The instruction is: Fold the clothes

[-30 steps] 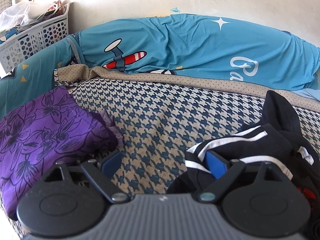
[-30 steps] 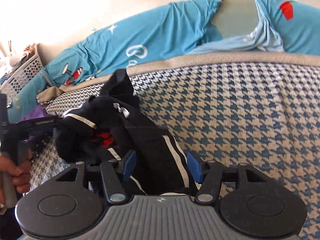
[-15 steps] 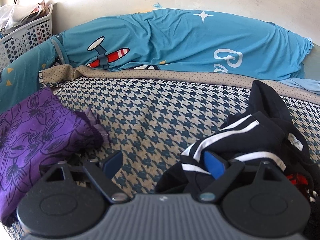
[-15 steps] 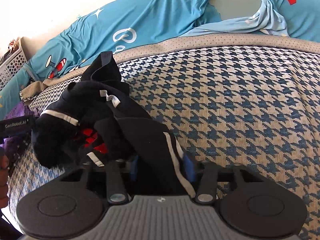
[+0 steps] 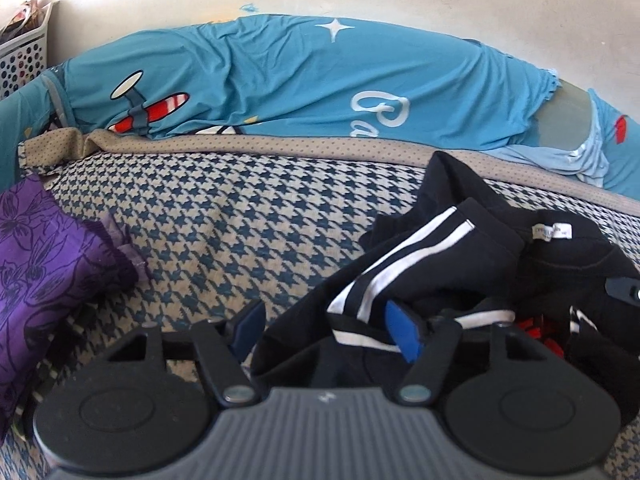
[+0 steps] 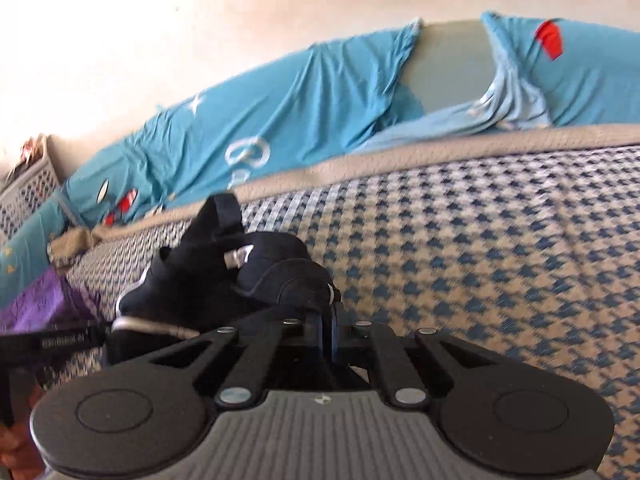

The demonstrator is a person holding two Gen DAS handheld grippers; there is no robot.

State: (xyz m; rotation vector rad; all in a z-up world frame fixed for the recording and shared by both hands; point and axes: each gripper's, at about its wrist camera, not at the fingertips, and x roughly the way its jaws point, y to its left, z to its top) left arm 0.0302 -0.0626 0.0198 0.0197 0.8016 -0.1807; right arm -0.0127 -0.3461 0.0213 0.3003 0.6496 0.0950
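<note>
left wrist view: left gripper [image 5: 326, 330] low over the bed [image 5: 256, 216] with houndstooth cover, jaws part open and just been closing, black garment [image 5: 448, 264] with white stripes bunched between them and spread to the right; cloth lies against the right pad, left pad clear, so not clamped. purple floral cloth [image 5: 44, 280] at left edge, blue printed bedding [image 5: 280, 80] along the wall, white basket [image 5: 22, 56] far left. right wrist view: right gripper [image 6: 326, 326] jaws just closed, clenched on a fold of the black garment [image 6: 224, 280], which heaps up left of centre on the bed [image 6: 480, 240]. other gripper's black bar and a bit of a hand [image 6: 18, 446] at lower left. view blurred.
</note>
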